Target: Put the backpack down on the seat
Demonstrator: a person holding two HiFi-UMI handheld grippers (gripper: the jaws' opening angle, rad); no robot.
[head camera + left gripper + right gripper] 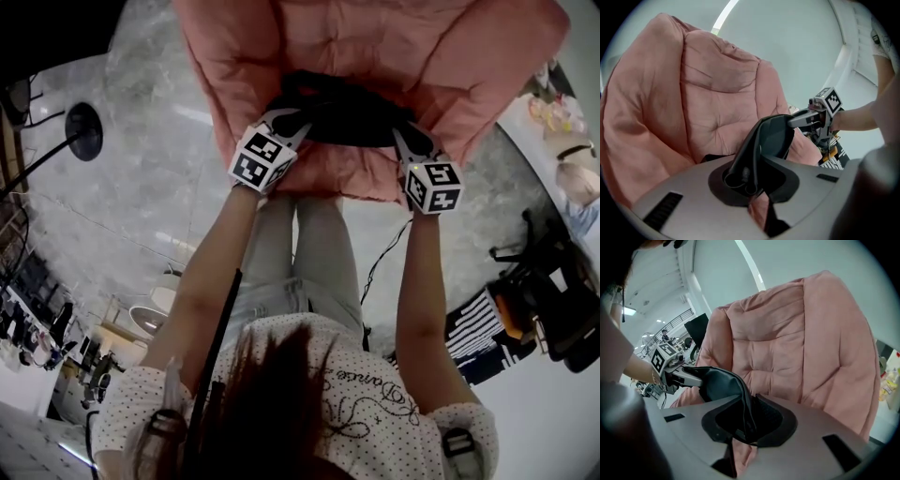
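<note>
In the head view a black backpack (342, 112) lies low on the seat of a pink padded chair (375, 37), between my two grippers. My left gripper (286, 124) is shut on a black strap (752, 150) at the bag's left end. At the bag's right end, my right gripper (405, 141) is shut on a fold of black fabric (733, 390). Each gripper shows in the other's view: the right gripper (801, 119) and the left gripper (689, 373) pinch opposite ends of the same black fabric. The pink chair back (712, 89) rises behind. Whether the bag's weight rests on the cushion I cannot tell.
The person's legs (314, 253) stand close against the seat's front edge. A round black lamp base (84, 127) sits on the marble floor to the left. A black office chair (548, 300) and a table (562, 131) with things on it stand at the right. A cable (382, 255) trails on the floor.
</note>
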